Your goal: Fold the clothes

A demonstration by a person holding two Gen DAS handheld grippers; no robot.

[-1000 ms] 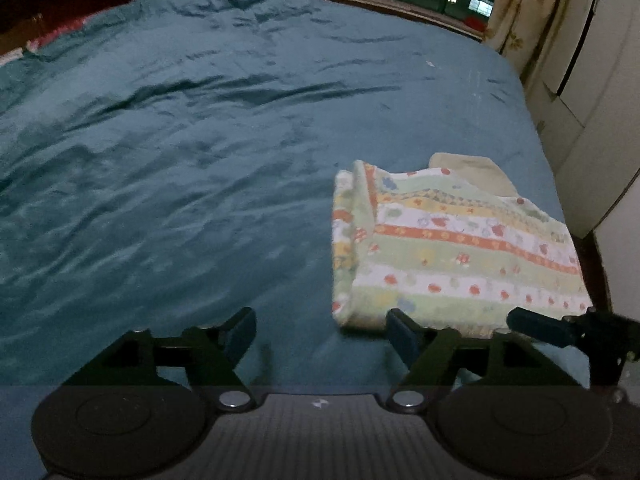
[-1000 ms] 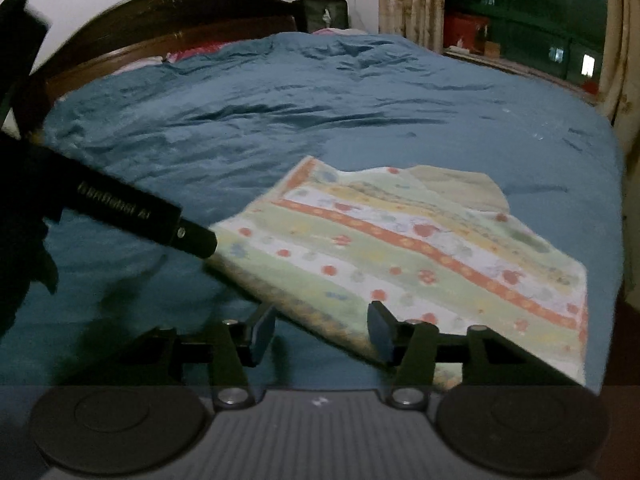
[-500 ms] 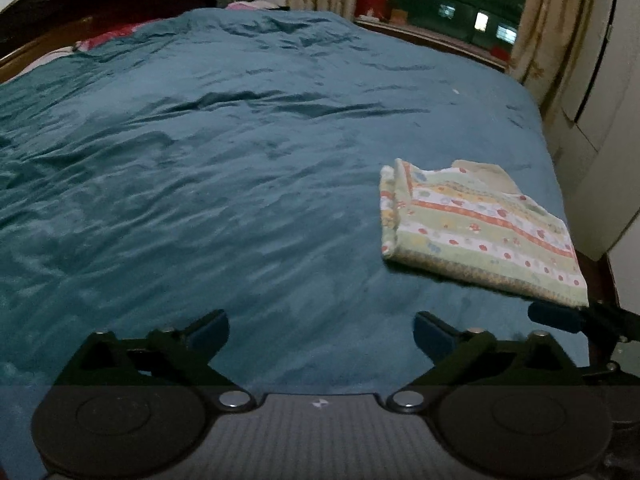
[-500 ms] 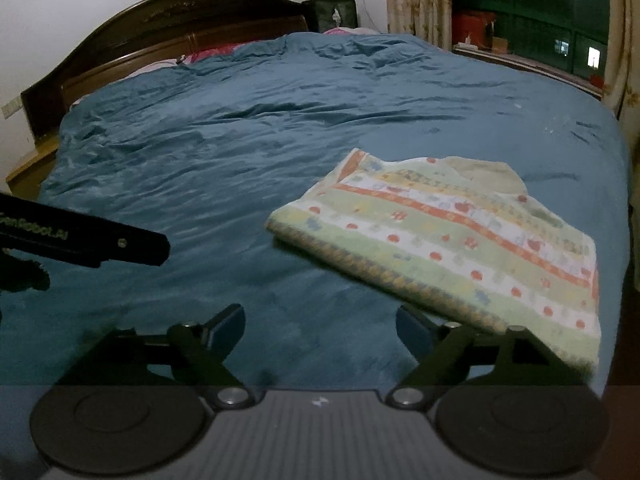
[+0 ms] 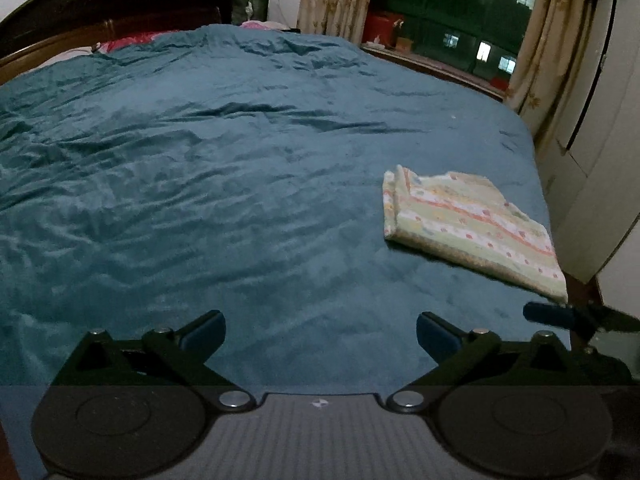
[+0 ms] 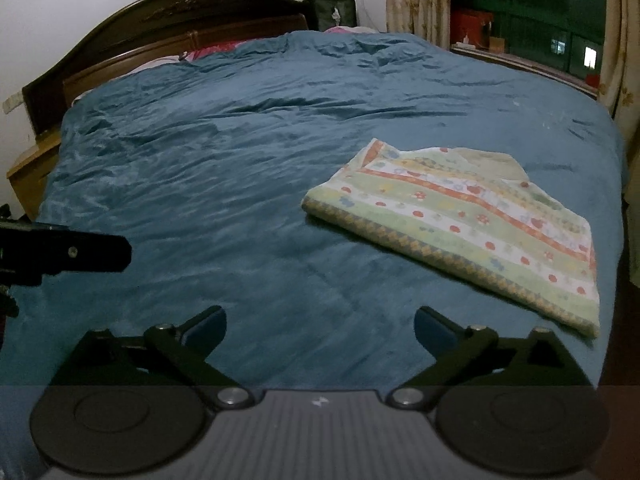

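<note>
Both grippers have drawn back from the folded garment (image 6: 460,220), which lies flat at the bed's (image 5: 240,200) right near corner. Left gripper (image 5: 318,334) and right gripper (image 6: 318,330) gape wide, holding nothing; the fold looks finished.

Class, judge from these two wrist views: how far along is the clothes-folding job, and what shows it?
Done: the striped patterned garment lies folded into a flat rectangle on the teal bedspread, near its edge. In hand: nothing; the left tongs and right tongs are both open, empty and clear of the cloth. Left: no other unfolded clothing shows in either view, so the fold looks finished.
</note>
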